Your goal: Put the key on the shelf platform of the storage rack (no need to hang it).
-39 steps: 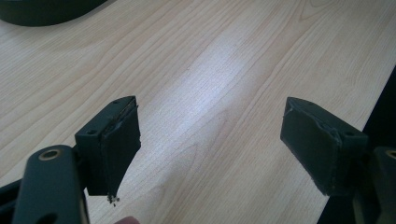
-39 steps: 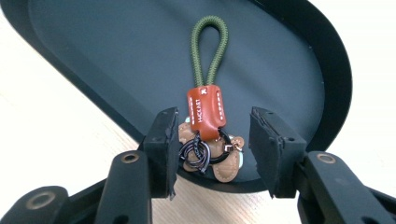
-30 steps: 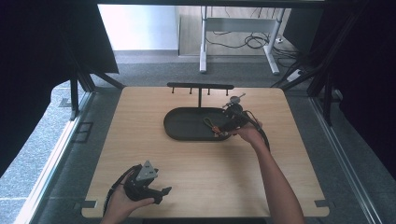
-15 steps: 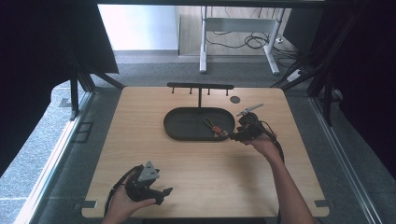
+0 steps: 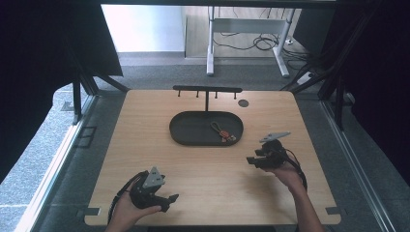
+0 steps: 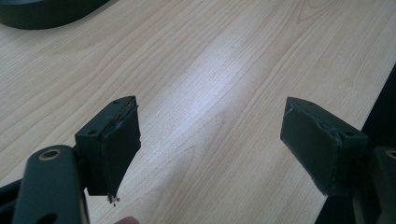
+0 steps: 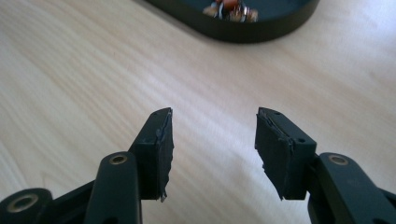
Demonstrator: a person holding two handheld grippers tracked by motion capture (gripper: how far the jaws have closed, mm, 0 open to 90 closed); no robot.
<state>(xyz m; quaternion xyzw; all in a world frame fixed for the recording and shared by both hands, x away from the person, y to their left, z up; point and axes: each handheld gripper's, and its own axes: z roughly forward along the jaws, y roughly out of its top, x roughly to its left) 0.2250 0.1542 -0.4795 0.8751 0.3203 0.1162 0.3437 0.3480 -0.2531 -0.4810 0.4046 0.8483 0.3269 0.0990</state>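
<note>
Key ring point(image 5: 223, 134) with an orange-red tag and a dark loop lies in the black oval tray point(image 5: 188, 130), toward the tray's right end, nothing touching it. In the right gripper view the same key ring point(image 7: 229, 10) sits at the top edge, inside the tray rim point(image 7: 261, 29), well ahead of the jaws. Right gripper point(image 5: 250, 160) is off the tray's right front corner, over bare table point(image 5: 203, 179), apart from the tray; jaws point left across the wood, roughly half open, nothing between them, and they have just been opening a little. Its own view confirms: gap between the two black pads point(image 7: 161, 149) shows plain wood grain. Left gripper point(image 5: 173, 198) is at the near left of the table, held in the person's left hand point(image 5: 126, 209), well apart from tray and key ring. Its jaws stand wide, empty; the left gripper view shows both pads point(image 6: 116, 140) over bare wood, with a tray edge point(image 6: 42, 14) in the top left corner. Black hook rack point(image 5: 208, 90) stands behind the tray at the far edge, a small dark disc point(image 5: 243, 103) just to its right.
</note>
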